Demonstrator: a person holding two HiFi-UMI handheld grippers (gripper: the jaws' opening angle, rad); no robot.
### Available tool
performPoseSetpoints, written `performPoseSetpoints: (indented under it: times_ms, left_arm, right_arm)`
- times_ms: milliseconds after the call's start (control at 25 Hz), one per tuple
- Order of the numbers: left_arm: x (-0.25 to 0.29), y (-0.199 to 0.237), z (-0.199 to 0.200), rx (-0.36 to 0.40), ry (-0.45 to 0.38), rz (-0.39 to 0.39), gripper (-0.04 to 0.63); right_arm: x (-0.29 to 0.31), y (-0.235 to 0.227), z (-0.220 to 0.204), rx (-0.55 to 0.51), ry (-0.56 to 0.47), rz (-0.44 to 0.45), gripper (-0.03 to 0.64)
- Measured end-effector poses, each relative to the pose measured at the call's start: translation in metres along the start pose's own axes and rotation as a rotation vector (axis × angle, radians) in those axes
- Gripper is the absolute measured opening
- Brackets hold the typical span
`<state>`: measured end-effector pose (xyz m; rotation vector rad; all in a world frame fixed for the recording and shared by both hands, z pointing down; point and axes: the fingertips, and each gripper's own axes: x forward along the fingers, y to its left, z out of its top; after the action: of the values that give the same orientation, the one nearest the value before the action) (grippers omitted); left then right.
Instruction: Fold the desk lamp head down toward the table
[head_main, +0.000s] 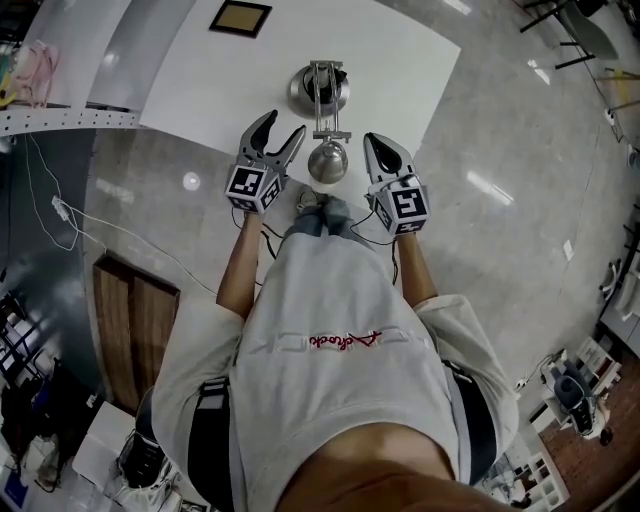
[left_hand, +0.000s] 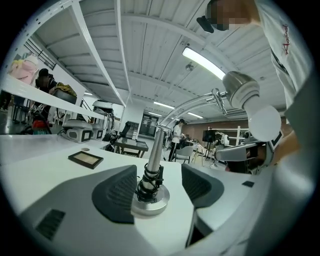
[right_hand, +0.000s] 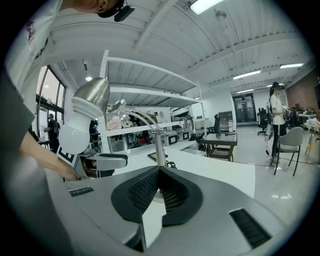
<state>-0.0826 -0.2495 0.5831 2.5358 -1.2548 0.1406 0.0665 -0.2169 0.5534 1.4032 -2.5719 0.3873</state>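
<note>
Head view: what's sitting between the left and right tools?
The silver desk lamp head hangs between the left tool and the right tool, at the table's near edge. The head view shows it.

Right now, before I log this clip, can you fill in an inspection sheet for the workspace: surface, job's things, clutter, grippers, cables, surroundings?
Surface: white table.
Job's things: desk lamp standing on its round base; head at the table's near edge, between the grippers.
Clutter: small dark picture frame at the far edge.
Grippers: left gripper open, holding nothing; right gripper shut, empty.
Cables: cord coiled round the lamp's stem; white cable on the floor.
Surroundings: glossy floor, shelving, a person standing far off.
</note>
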Motion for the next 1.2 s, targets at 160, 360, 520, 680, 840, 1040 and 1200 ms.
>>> performPoseSetpoints:
  times_ms: [160, 360, 520, 680, 840, 1040, 1200]
  left_arm:
    - [0.021, 0.000, 0.002, 0.022, 0.006, -0.034, 0.279]
    - [0.057, 0.004, 0.005, 0.047, 0.018, -0.070, 0.278]
    - [0.086, 0.007, 0.012, 0.067, 0.021, -0.091, 0.278]
    - [0.109, 0.007, 0.018, 0.098, 0.029, -0.109, 0.275]
    - [0.125, 0.006, 0.025, 0.108, 0.025, -0.125, 0.275]
    - [0.137, 0.001, 0.037, 0.129, 0.007, -0.145, 0.264]
    - [0.142, -0.004, 0.044, 0.148, 0.006, -0.160, 0.237]
  right_arm:
    - [-0.002, -0.001, -0.001, 0.000, 0.002, -0.007, 0.025]
    - [-0.003, -0.002, -0.002, 0.000, 0.008, -0.012, 0.025]
    - [-0.003, -0.001, -0.002, 0.004, 0.006, -0.010, 0.025]
    - [-0.003, -0.002, -0.002, 0.005, 0.011, -0.015, 0.025]
    - [-0.004, -0.002, 0.001, 0.000, 0.007, -0.012, 0.025]
    - [-0.002, -0.002, 0.006, -0.008, 0.002, -0.008, 0.025]
    - [0.001, 0.001, 0.007, -0.010, 0.001, 0.003, 0.025]
